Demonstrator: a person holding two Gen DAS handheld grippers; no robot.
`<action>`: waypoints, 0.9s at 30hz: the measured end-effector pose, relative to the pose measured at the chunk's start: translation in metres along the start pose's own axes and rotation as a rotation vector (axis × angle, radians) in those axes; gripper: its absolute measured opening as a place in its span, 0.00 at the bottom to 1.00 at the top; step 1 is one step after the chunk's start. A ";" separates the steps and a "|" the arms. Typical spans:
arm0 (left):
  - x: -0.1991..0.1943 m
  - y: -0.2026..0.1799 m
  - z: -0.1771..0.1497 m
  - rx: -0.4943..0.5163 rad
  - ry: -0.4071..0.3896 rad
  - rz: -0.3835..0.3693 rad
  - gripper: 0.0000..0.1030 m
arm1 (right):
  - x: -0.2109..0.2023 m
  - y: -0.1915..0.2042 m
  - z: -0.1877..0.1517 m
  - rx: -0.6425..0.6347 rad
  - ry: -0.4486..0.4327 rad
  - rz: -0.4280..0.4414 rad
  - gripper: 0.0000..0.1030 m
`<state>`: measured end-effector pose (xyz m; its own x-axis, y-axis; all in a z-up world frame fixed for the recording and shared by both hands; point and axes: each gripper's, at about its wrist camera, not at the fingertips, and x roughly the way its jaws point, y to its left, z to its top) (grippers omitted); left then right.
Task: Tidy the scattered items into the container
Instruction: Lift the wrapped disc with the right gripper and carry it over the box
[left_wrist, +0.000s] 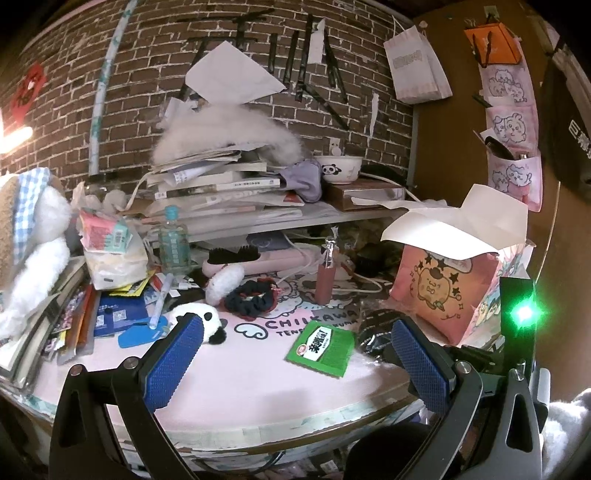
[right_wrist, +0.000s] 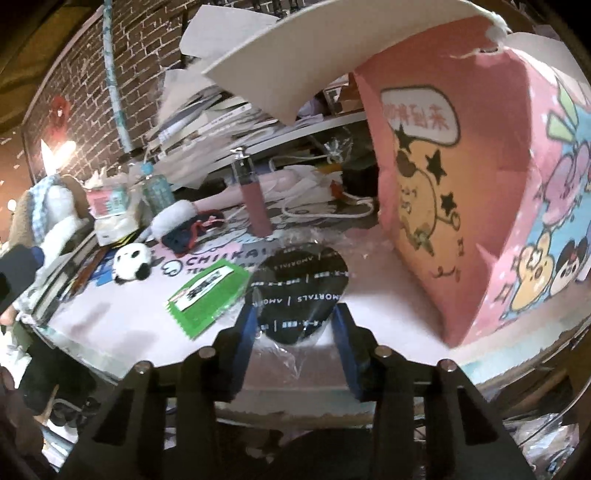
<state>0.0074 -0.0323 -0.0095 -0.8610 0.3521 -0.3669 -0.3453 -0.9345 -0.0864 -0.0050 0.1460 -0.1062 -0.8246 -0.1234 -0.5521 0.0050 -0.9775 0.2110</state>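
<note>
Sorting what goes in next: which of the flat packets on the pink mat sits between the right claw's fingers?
The black heart-shaped packet in clear wrap, lying between the right claw pads. The green packet lies outside them.

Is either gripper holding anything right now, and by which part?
The left gripper is open and empty. The right gripper straddles the near end of the black wrapped packet, with its clear wrapper between the pads; a firm grip cannot be confirmed.

Both wrist views low over the desk, sharing green packet
</note>
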 end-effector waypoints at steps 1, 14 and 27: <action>0.000 0.000 0.000 0.000 0.000 0.002 0.99 | 0.000 0.000 0.000 0.003 0.001 0.006 0.31; 0.006 -0.001 -0.002 -0.006 0.016 -0.009 0.99 | -0.005 0.000 0.001 0.015 -0.030 0.076 0.10; 0.013 -0.006 -0.004 -0.001 0.044 -0.020 0.99 | -0.018 0.006 0.011 -0.030 -0.094 0.080 0.09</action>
<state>-0.0002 -0.0224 -0.0177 -0.8366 0.3681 -0.4058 -0.3619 -0.9274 -0.0951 0.0040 0.1442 -0.0861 -0.8701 -0.1864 -0.4563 0.0891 -0.9700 0.2264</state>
